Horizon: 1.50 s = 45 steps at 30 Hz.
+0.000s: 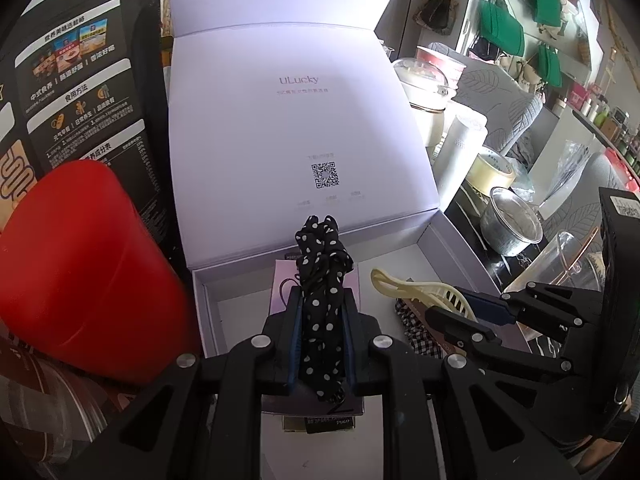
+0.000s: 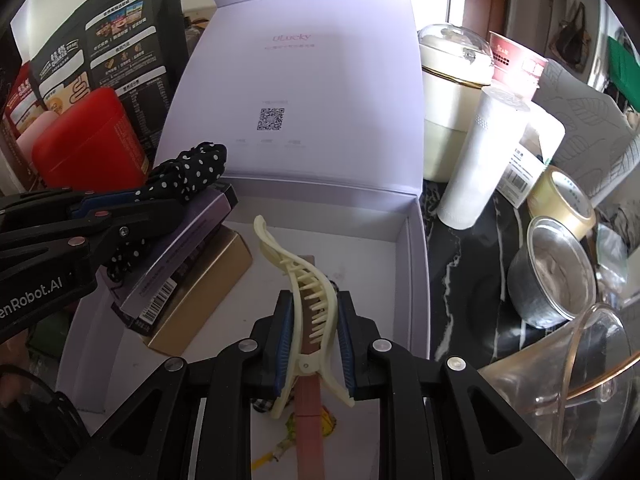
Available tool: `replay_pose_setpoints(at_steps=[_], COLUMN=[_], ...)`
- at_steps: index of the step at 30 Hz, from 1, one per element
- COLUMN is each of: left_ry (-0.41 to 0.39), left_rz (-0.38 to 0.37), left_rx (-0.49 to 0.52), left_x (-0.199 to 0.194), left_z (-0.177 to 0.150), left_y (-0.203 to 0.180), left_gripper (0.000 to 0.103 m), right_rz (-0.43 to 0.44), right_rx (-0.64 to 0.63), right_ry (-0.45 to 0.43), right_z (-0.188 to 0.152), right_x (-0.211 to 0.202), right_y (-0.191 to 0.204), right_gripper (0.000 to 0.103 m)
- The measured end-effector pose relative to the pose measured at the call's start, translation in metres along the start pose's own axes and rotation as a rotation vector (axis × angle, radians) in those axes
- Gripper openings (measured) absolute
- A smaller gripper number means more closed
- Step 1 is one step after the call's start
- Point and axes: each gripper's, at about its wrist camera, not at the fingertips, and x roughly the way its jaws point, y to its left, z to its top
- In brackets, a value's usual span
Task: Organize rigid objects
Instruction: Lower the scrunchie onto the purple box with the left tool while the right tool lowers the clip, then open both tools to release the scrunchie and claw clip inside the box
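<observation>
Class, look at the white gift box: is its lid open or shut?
Open. The lid stands raised behind the box, and small boxes show inside.

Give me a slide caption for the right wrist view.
Right gripper holds a cream hair claw clip over the open white box; left gripper holds a polka-dot scrunchie.

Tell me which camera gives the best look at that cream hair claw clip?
The right wrist view: the cream hair claw clip sits centred between the right gripper jaws, teeth, hinge and curved tip all visible. The left wrist view shows the clip off to the side, partly hidden behind that gripper.
</observation>
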Motion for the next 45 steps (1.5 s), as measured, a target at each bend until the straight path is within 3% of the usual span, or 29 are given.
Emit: replay_pose_setpoints(at_steps=[4, 8, 29, 31, 33, 34, 45], left_ry=[0.007, 0.017, 0.069, 0.068, 0.051, 0.042, 0.008], left_rz=[0.007, 0.005, 0.079, 0.086, 0.097, 0.097, 0.109], left_rx=[0.013, -0.005, -0.017, -0.019, -0.025, -0.027, -0.016], left_x=[0.000, 0.002, -0.004, -0.006, -0.011, -0.013, -0.039], left_z=[0.001, 0.003, 0.003, 0.003, 0.003, 0.004, 0.005], left_y=[-0.003, -0.002, -0.003, -0.002, -0.002, -0.002, -0.007], left_gripper=[0.017, 0.018, 0.023, 0.032, 0.063, 0.066, 0.068], right_rz=[-0.002, -0.010, -0.044, -0.043, -0.044, -0.041, -0.043], right_rx=[0.007, 0.013, 0.005, 0.009, 0.009, 0.010, 0.010], right_ry=[0.011, 0.020, -0.029, -0.034, -0.040, -0.045, -0.068], right_z=[0.000, 0.000, 0.000, -0.001, 0.000, 0.000, -0.003], right_x=[0.001, 0.000, -0.028, -0.032, -0.035, -0.037, -0.059], right_y=[0.000, -0.002, -0.002, -0.002, -0.001, -0.001, 0.002], right_gripper=[0.022, 0.033, 0.034, 0.034, 0.034, 0.034, 0.034])
